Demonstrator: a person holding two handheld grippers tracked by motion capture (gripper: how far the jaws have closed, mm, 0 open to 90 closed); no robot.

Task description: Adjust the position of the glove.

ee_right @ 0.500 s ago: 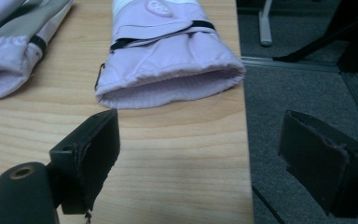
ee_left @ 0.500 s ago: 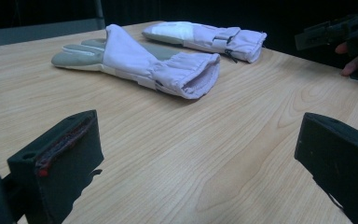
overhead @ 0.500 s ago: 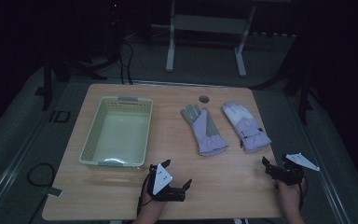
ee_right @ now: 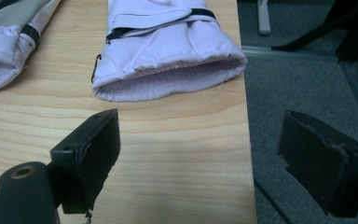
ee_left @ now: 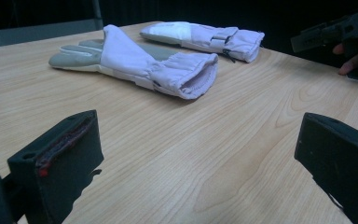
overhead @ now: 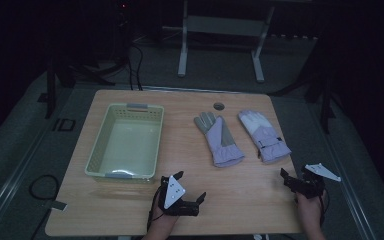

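Observation:
Two lilac winter gloves lie flat on the wooden table [overhead: 240,190]. One glove [overhead: 218,138] [ee_left: 140,63] shows its grey palm; the other glove [overhead: 264,136] [ee_left: 205,35] [ee_right: 168,46] lies to its right, cuff toward me. My left gripper [overhead: 190,186] [ee_left: 200,154] rests near the front edge, open and empty, aimed at the grey-palmed glove. At the front right corner my right gripper [overhead: 296,176] [ee_right: 200,149] is open and empty, facing the right glove's cuff. Its right jaw hangs past the table edge.
A pale green plastic basket [overhead: 96,150] stands empty on the left half of the table. A small dark round hole [overhead: 219,106] sits near the far edge. Grey floor, cables and a metal stand's legs [overhead: 220,45] lie beyond the table.

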